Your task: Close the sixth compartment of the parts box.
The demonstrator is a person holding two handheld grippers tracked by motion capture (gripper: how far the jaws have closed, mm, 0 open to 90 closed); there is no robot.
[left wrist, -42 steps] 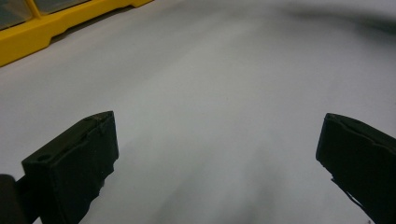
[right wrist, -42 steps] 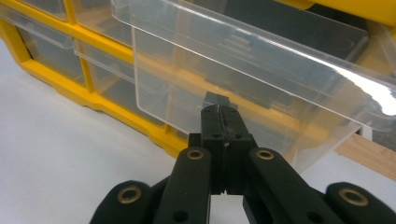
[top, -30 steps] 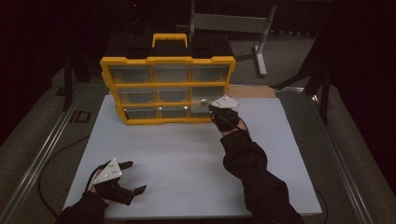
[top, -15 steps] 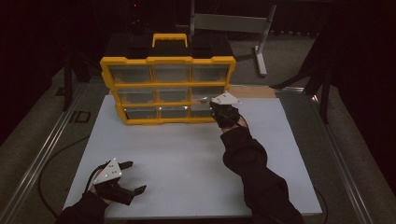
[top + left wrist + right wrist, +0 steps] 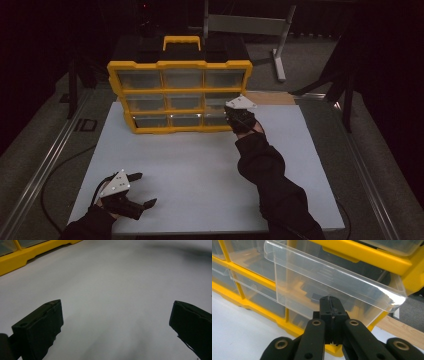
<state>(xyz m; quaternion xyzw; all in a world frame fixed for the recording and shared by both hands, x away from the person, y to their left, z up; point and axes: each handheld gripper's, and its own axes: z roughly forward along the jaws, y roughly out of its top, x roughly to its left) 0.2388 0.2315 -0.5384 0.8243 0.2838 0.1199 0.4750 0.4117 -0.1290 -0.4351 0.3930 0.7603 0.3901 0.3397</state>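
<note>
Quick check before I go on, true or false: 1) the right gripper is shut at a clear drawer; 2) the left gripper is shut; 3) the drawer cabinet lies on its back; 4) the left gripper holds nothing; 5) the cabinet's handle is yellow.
1) True: the right gripper has its jaws closed together against a clear drawer of the yellow cabinet.
2) False: the left gripper has its jaws wide apart.
3) False: the cabinet stands upright on the white table.
4) True: nothing sits between its jaws.
5) True: the handle on top is yellow.
</note>
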